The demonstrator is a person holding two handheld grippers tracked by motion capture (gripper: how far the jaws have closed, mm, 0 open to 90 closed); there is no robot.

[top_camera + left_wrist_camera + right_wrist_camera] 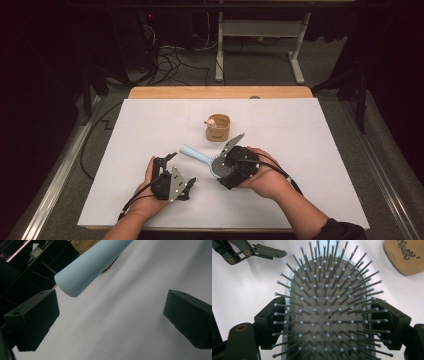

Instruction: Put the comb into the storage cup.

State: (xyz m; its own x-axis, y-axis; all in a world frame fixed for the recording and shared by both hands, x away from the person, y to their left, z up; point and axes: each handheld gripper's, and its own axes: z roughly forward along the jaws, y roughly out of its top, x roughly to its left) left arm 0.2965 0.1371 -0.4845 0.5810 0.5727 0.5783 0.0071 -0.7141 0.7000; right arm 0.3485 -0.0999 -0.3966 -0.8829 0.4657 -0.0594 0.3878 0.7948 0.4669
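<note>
The light-blue hairbrush [207, 161] lies a little toward the near edge from the middle of the white worktop [310, 130], its head in the right gripper [227, 167] and its handle [192, 153] slanting out toward the far left. In the right gripper view the two black jaws sit against the opposite rims of the brush head [328, 317], bristles up toward the camera, so the gripper is closed on the wide head rather than standing free. The left gripper [167, 161] rests near the handle's tip with its jaws spread wide and nothing between them; in the left gripper view the handle end [90, 265] hangs above and ahead of the gap, touching neither pad.

The main risk, as I judge it, is the grip itself: the jaws bear on a smooth, curved plastic rim, so a lift or twist could let the head pivot or slide out and drop. If the left gripper closes from where it stands, it may catch only the rounded end of the handle and push the brush aside instead of taking it. A wide swing of the handle could also knock the small tan cup [218, 127], which stands just beyond the brush toward the far edge.

Where the pads meet the rim is hidden under the bristles. The brush's underside and whether it rests on the worktop or is raised cannot be told. The little thing on the cup's rim is too small to name.
</note>
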